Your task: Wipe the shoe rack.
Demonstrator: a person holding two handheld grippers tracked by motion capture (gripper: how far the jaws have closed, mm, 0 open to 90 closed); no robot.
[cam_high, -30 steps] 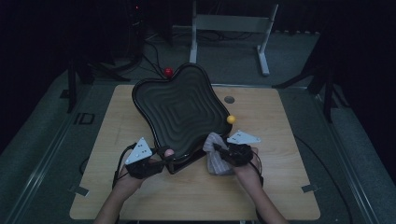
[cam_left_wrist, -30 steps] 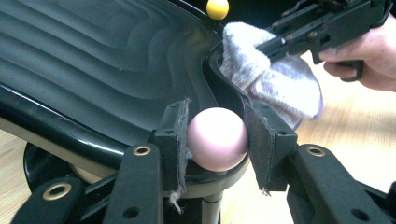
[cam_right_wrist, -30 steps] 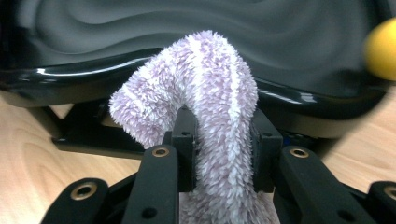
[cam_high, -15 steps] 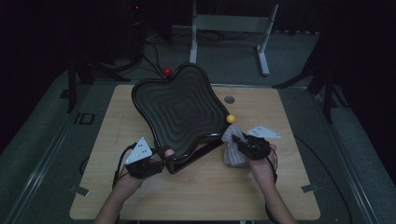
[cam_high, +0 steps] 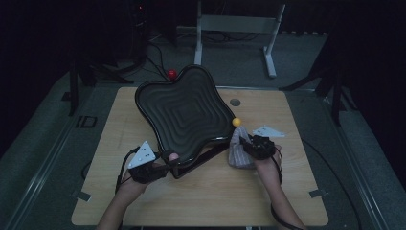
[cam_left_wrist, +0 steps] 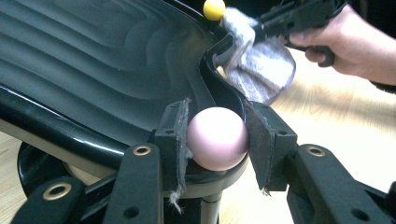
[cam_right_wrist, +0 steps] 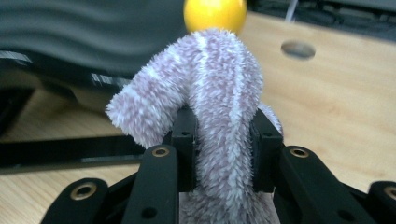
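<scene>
The room is dark, lit mainly over the pale wooden counter (cam_high: 143, 191). A grey floor (cam_high: 43, 143) surrounds it. Behind stands a white metal frame (cam_high: 237, 28), with black cables (cam_high: 153, 48) and dark stands (cam_high: 73, 86) at both sides.

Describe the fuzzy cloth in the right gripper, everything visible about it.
The cloth is a soft, fuzzy fabric, pale mauve-grey flecked with white. The right gripper pinches it at a bunched fold; the top curls over the jaws and the rest hangs toward the wooden table. It sits by the black wavy tray's near corner, beside a yellow ball.
</scene>
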